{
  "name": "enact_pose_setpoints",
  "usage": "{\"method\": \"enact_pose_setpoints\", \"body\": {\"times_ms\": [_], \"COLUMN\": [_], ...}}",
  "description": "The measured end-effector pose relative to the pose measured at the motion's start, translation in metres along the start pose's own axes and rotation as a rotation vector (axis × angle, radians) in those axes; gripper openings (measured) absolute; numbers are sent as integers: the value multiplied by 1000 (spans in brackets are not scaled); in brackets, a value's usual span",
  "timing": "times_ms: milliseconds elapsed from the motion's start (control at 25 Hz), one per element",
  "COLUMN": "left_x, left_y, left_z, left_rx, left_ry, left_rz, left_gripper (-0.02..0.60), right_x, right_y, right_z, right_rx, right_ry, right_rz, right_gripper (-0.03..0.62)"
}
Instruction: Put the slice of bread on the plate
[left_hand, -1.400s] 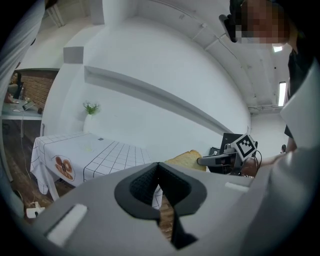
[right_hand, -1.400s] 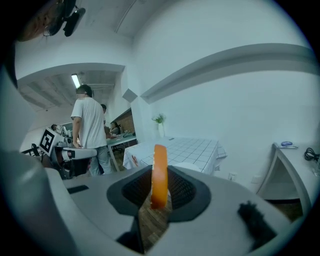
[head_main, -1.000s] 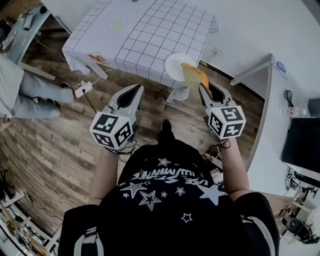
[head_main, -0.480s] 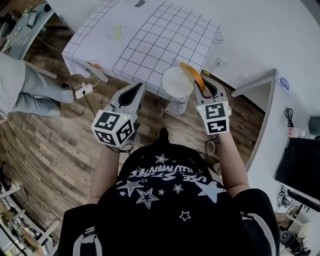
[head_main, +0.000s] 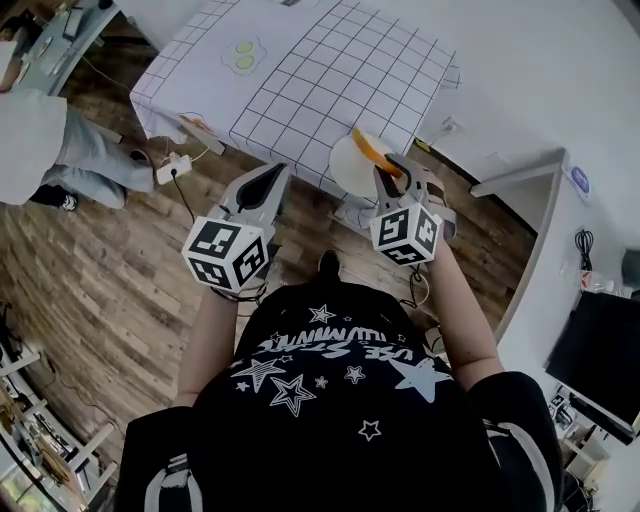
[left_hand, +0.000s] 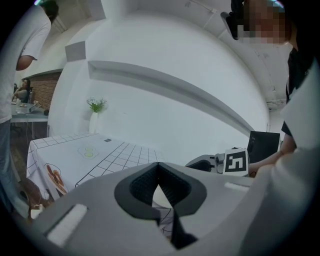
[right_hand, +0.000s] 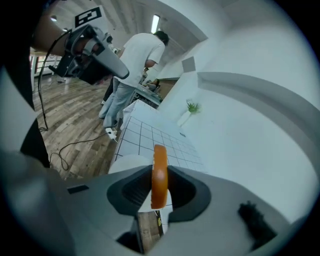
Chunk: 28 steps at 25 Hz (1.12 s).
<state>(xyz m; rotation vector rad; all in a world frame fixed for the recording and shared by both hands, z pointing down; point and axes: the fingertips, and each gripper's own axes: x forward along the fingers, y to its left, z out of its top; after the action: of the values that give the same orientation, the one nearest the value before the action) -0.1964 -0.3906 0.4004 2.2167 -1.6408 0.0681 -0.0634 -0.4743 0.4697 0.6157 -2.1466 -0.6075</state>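
You wear a black short-sleeved T-shirt (head_main: 330, 400) printed with white stars and white lettering, and there are white stripes on each sleeve (head_main: 172, 476). Your left tool (head_main: 272, 176) and right tool (head_main: 386, 170) have smooth pale grey shells lined with black ribbed pads (left_hand: 143, 184). Each one carries a white cube (head_main: 225, 255) with black square markers, and thin black cables (head_main: 415, 292) trail beneath.

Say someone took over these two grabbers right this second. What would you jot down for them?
Left gripper: shut, empty, short of the table.
Right gripper: shut on the slice of bread, held on edge.
Plate: at the table's near edge; bread hangs just above it.
Done: bread lifted and at the plate.
To do: lay it flat on the plate, release.
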Motion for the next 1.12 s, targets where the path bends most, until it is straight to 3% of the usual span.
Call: {"method": "enact_pose_setpoints", "body": {"times_ms": [320, 640, 1120], "left_x": [-11, -18, -42], "left_y": [8, 5, 6], "left_z": [-5, -13, -22], "left_rx": [-11, -12, -19], "left_ry": [12, 24, 25], "left_rz": [28, 22, 16], "left_gripper": [9, 9, 9], "right_x": [15, 20, 33], "right_y": [44, 88, 117], "right_z": [9, 0, -11], "right_rx": [-146, -151, -124], "right_ry": [39, 50, 129], "right_rz": [93, 228, 234], "right_gripper": [97, 124, 138]}}
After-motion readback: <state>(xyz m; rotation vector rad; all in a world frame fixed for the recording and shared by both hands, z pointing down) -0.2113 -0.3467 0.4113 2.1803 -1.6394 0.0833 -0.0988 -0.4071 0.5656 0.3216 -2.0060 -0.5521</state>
